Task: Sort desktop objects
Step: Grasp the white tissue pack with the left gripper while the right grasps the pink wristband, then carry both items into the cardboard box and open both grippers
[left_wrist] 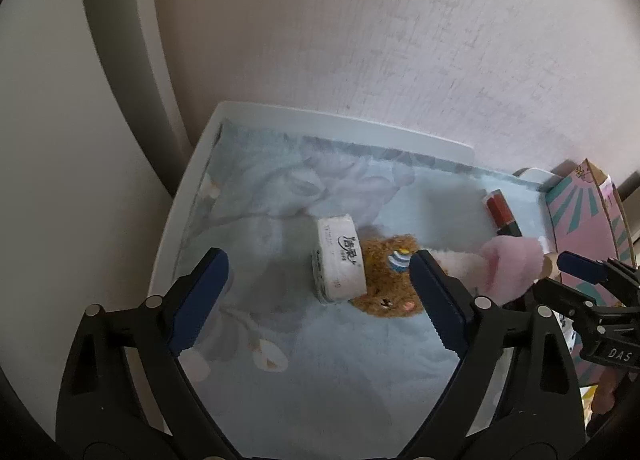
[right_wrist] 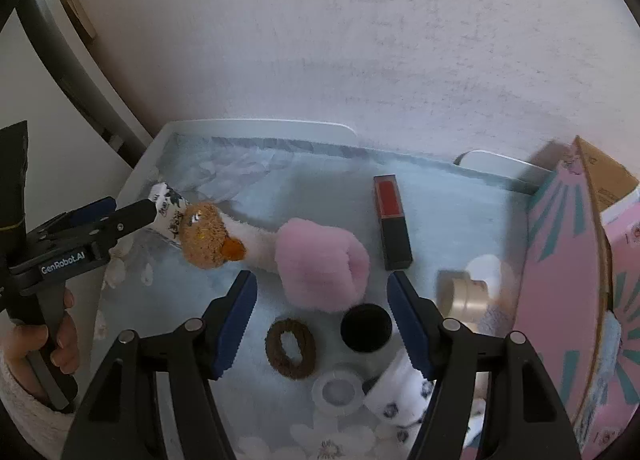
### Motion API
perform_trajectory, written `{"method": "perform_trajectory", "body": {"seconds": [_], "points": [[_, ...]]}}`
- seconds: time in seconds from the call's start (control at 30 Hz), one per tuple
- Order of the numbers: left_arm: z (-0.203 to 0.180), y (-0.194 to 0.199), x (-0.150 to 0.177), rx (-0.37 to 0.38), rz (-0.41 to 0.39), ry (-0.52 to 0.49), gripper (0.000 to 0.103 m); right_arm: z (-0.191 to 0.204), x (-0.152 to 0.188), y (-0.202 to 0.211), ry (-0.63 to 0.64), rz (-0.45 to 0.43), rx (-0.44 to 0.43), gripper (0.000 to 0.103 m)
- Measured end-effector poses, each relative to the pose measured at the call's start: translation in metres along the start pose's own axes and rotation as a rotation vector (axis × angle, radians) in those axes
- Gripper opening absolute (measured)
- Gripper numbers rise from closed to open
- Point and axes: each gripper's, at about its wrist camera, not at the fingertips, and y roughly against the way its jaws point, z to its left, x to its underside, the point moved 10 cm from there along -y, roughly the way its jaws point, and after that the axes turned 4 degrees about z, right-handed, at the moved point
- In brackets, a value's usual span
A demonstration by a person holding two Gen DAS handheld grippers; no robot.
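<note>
A white tissue pack (left_wrist: 340, 258) lies on the pale blue cloth (left_wrist: 312, 372), against a brown plush bear head (left_wrist: 390, 280) joined to a pink fluffy piece (left_wrist: 510, 264). My left gripper (left_wrist: 316, 300) is open and hovers just short of the pack. In the right wrist view my right gripper (right_wrist: 322, 320) is open above a brown hair tie (right_wrist: 291, 349) and a black cap (right_wrist: 366, 327). The pink plush (right_wrist: 322, 266), bear head (right_wrist: 206, 236), tissue pack (right_wrist: 170, 210) and a red lipstick (right_wrist: 392, 220) lie beyond. The left gripper (right_wrist: 128, 210) shows at the left.
A pink cardboard box (right_wrist: 568, 280) stands at the right edge; it also shows in the left wrist view (left_wrist: 588, 216). A gold-lidded jar (right_wrist: 466, 294), a clear tape roll (right_wrist: 338, 390) and a white patterned sock (right_wrist: 400, 392) lie near it. The white tray rim (left_wrist: 180, 220) borders the cloth. Wall behind.
</note>
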Motion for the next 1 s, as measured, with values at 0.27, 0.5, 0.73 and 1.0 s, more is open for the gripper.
{"method": "perform_trajectory", "body": {"seconds": [0.27, 0.5, 0.73, 1.0], "points": [[-0.005, -0.023, 0.001, 0.028, 0.026, 0.024, 0.086, -0.002, -0.006, -0.026, -0.028, 0.034, -0.008, 0.063], [0.001, -0.034, 0.003, 0.039, 0.046, 0.033, 0.061, -0.002, -0.004, -0.039, -0.035, 0.056, -0.012, 0.056], [0.000, -0.042, 0.012, 0.088, 0.067, 0.045, 0.024, 0.005, 0.000, -0.044, -0.003, 0.070, -0.017, 0.034], [-0.001, -0.029, 0.009, 0.068, 0.023, 0.018, 0.019, 0.007, -0.001, -0.039, -0.001, 0.051, -0.009, 0.025]]}}
